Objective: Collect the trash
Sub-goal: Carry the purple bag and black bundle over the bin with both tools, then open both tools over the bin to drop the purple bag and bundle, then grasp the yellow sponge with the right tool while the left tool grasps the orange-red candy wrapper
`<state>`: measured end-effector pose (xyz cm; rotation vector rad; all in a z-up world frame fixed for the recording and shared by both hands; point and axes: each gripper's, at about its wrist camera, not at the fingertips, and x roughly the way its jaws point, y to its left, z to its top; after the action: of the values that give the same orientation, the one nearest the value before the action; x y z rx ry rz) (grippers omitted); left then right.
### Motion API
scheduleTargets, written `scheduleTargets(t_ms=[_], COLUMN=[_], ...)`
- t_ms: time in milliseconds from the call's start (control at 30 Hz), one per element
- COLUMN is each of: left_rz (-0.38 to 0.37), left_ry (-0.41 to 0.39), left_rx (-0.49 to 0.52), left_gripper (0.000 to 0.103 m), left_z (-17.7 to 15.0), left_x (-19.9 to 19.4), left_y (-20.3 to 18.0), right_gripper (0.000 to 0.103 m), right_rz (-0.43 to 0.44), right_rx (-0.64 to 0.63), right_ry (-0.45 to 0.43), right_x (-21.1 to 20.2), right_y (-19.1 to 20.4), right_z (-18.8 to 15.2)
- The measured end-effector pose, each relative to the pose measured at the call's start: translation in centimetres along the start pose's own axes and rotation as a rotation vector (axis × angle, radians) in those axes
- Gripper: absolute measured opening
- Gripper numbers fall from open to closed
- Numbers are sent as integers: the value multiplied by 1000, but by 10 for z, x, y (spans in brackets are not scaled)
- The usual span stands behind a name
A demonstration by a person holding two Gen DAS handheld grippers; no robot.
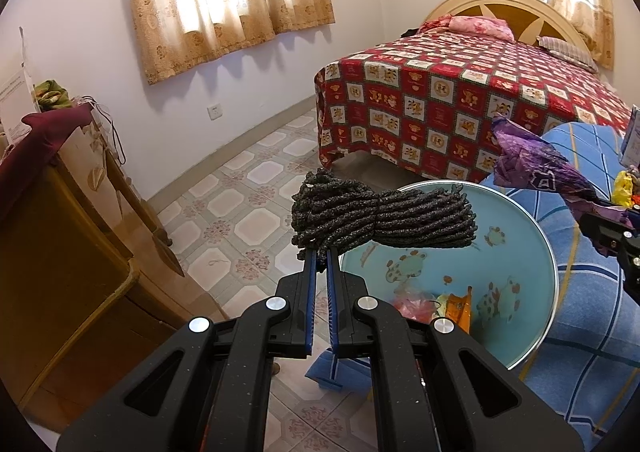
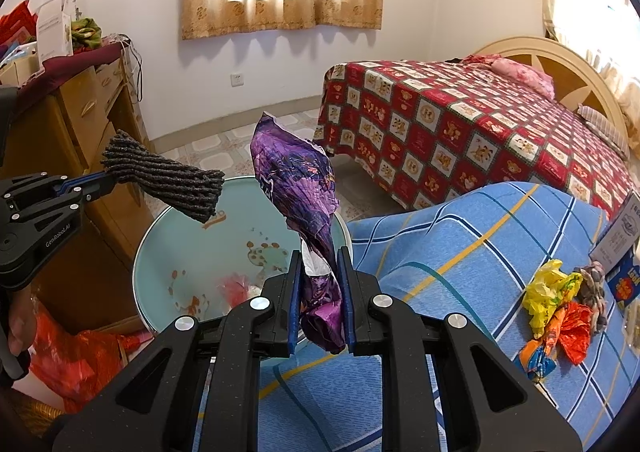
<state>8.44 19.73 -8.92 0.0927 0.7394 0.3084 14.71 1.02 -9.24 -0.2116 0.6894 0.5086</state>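
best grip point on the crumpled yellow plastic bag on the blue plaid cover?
Take the crumpled yellow plastic bag by its raised upper bunch, coming from above. It lies loose on the blue plaid cover, touching the orange-red foil wrapper below it, so a top pinch likely lifts it alone.

Rough grey cord bundle (image 1: 380, 220), glossy purple wrapper (image 2: 298, 180)
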Motion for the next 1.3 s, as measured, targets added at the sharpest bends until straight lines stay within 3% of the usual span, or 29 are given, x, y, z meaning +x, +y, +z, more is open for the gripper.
scheduleTargets(t_ms=[100,200,267,567,733,800,833,967,1133,1300], left_rz=[-21,-35,-34,-37,-37,-38,-38,-44,-66,-116], left_ry=[1,4,2,4,7,11,11,10,14,18], left_rx=[7,16,16,20,16,13,10,14,48,128], left_gripper=[9,17,45,57,59,63,71,74,84,85], left_z=[0,-1,-2,-3,-3,-3,-4,-5,-12,-26], left_x=[-2,-3,-4,-3,-3,-3,-3,-5,-9,-17], left_y=[-4,-9,-10,-13,-10,-11,-11,-13,-30,-62], right_gripper=[22,38,51,59,62,64,65,66,66,66], right_rz=[12,30,31,30,30,27,25,12,-55,-172], right_rx=[-3,6,16,32,33,34,34,51,97,193], right_ry=[6,8,4,-5,-6,-10,-11,-22,-31,-16], right_x=[1,2,1,-3,-4,-6,-7,-18,-41,-71], right_y=[2,1,-1,-5,-6,-6,-7,-13,-39,-85], right_z=[0,-2,-3,-7,-7,-8,-9,-14,-34,-71])
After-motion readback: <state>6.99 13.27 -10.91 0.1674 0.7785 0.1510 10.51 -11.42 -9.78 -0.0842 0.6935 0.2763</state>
